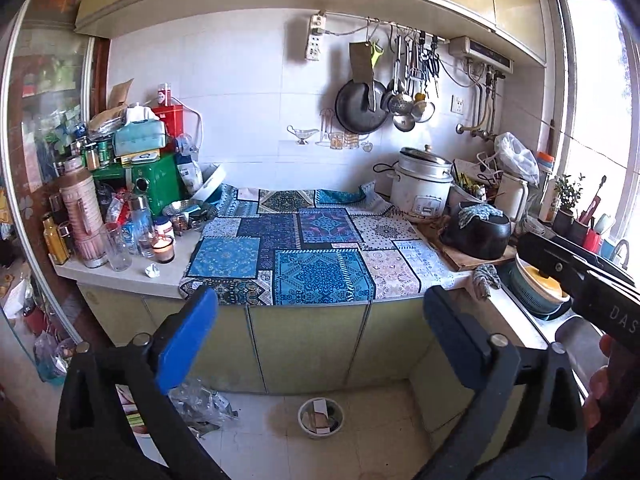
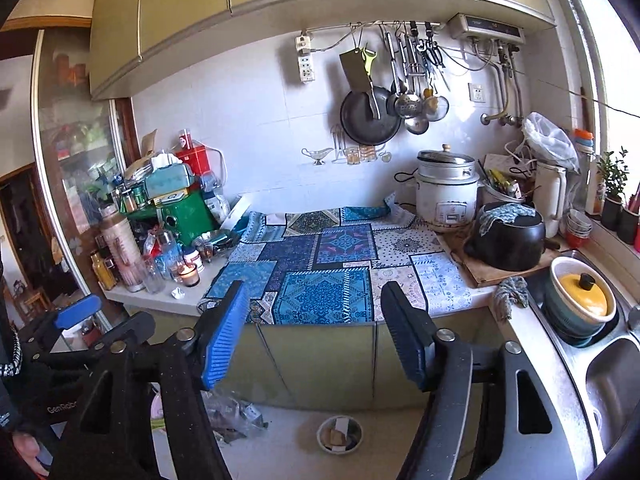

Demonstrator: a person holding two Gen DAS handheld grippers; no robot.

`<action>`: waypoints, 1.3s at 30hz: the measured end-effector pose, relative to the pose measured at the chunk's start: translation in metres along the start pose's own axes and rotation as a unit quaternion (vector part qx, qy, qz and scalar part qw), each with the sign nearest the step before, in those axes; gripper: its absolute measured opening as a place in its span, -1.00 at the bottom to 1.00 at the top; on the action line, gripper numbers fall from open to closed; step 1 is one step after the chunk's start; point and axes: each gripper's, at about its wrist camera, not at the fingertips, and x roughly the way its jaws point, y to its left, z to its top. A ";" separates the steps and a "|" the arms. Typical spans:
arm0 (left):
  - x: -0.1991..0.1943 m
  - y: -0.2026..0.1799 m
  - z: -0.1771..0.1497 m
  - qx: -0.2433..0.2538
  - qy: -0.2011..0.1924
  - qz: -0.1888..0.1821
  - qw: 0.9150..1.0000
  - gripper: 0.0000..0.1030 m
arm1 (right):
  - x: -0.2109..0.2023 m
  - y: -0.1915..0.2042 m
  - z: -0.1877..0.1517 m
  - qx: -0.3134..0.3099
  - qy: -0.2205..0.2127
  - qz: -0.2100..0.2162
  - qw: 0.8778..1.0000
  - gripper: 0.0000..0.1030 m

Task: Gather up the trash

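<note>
The bench [image 1: 168, 276] runs along the tiled wall and turns right toward the sink [image 2: 616, 364], and most of its top is under a blue patchwork cloth [image 1: 316, 252]. At its left end stands a crowd of jars, bottles and boxes; at the right, a white rice cooker [image 1: 420, 184] and an overturned black pot [image 1: 476, 236] on a wooden board. On the floor in front of the cabinets lie a heap of crumpled clear plastic [image 1: 200, 404] and a small round bin [image 1: 320, 418] with scraps already in it. The left tool [image 1: 320, 340] and the right tool [image 2: 312, 336] both hang in the air before the bench, fingers spread wide, with nothing between them. The likeliest piece of trash on the bench is the small crumpled white wad [image 1: 152, 270], lying on the bare bench edge just in front of a lit candle jar [image 1: 163, 248] and near an empty glass [image 1: 116, 248]. Judging by the layout, the step in hand is to reach for that wad, and the left tool sits closer to it. A good approach comes in low from the bench's front edge, with the fingers straddling the wad and staying clear of the flame and the glass. The wad looks light and soft, so a gentle close should hold it. The bin on the floor looks like the natural place to drop it.
</note>
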 end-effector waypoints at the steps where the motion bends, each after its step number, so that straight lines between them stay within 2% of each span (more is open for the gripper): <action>1: -0.008 0.002 -0.002 -0.001 -0.001 0.000 1.000 1.00 | -0.005 0.004 0.000 -0.002 -0.003 -0.005 1.000 0.62; 5: -0.027 0.015 -0.010 -0.012 0.010 -0.011 1.000 1.00 | -0.026 0.017 -0.007 -0.010 -0.018 -0.033 0.999 1.00; 9: -0.040 0.023 -0.016 -0.023 0.010 -0.010 1.000 1.00 | -0.035 0.026 -0.010 -0.019 -0.012 -0.045 0.999 1.00; 18: -0.056 0.027 -0.014 -0.019 -0.007 0.009 1.000 1.00 | -0.039 0.031 -0.016 -0.018 0.003 -0.037 0.999 1.00; 34: -0.059 -0.004 -0.010 0.011 -0.015 0.001 1.000 1.00 | -0.047 0.019 -0.010 -0.015 0.001 -0.029 0.999 1.00; 39: -0.058 -0.005 -0.010 0.007 -0.012 0.000 1.000 1.00 | -0.047 0.019 -0.009 -0.019 0.001 -0.030 0.999 1.00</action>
